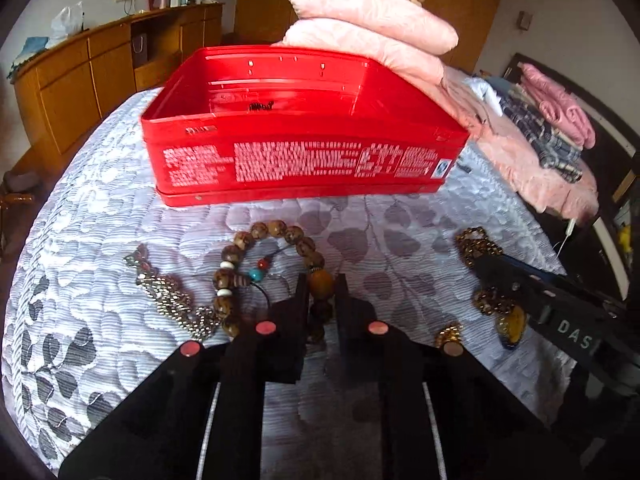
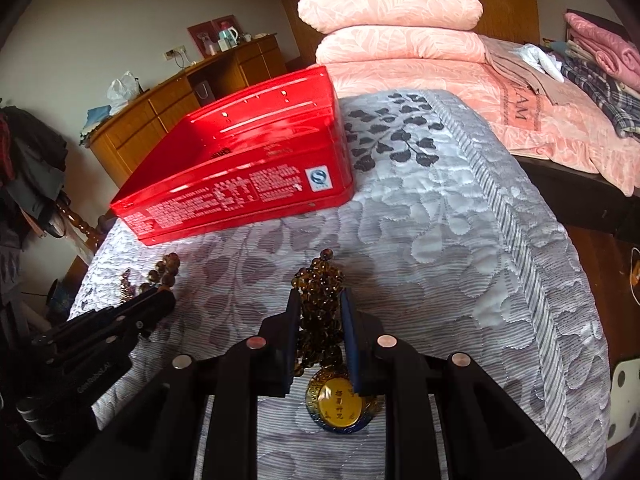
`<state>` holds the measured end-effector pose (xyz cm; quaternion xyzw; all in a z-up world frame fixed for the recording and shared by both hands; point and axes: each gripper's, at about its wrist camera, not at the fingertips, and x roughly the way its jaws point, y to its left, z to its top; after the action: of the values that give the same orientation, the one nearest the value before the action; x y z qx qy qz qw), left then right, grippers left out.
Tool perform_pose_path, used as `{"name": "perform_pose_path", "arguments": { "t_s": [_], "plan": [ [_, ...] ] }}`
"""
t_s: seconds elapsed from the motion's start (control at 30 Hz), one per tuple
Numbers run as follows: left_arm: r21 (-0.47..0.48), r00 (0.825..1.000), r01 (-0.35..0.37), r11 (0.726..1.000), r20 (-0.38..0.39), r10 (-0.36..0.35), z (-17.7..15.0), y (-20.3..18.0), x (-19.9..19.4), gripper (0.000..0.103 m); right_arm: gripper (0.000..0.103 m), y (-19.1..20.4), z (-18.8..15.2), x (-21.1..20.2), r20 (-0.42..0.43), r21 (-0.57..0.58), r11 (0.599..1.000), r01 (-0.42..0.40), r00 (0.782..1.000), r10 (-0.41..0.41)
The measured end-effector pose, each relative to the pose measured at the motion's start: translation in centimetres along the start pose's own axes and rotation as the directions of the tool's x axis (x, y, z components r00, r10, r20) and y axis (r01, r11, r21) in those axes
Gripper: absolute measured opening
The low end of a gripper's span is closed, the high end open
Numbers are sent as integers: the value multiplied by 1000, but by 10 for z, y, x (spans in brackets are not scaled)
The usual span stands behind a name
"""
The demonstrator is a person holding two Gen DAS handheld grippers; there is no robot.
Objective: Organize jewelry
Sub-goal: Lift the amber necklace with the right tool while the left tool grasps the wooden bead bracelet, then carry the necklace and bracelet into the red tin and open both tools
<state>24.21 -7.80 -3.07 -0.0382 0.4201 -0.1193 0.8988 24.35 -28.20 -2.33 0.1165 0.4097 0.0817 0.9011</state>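
Observation:
An open red tin (image 1: pixel 280 160) stands on the grey leaf-patterned bedspread, with one small dark item (image 1: pixel 261 106) inside. My left gripper (image 1: pixel 322 280) is shut on a brown wooden bead bracelet (image 1: pixel 276 229), an amber bead pinched between its fingers. A silver chain (image 1: pixel 172 300) lies to its left. My right gripper (image 2: pixel 320 296) is shut on a bunched amber bead necklace (image 2: pixel 318 280); its round yellow pendant (image 2: pixel 341 406) rests on the spread under the fingers. The tin (image 2: pixel 240 160) sits ahead and left of it. A small gold beaded piece (image 1: pixel 450 334) lies between the grippers.
Pink pillows (image 1: pixel 368 20) are stacked behind the tin. Folded blankets (image 1: pixel 552 128) lie at the right. A wooden sideboard (image 1: pixel 92 64) lines the far left wall. The bedspread's edge (image 2: pixel 560 264) drops off to the right. Bare spread lies right of the tin.

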Motion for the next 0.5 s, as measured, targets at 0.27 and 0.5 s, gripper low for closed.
{"name": "perform_pose_path", "arguments": {
  "t_s": [0.27,0.5],
  "plan": [
    [-21,995,31,999,96,-29,9,6,-39,12,20,15,14,-21,57,-35,999,-18,998,20],
    [-39,987,54,998,152,-47,21,13,-60,12,20,26,34,-35,99,-67,997,-46,994,53]
  ]
}}
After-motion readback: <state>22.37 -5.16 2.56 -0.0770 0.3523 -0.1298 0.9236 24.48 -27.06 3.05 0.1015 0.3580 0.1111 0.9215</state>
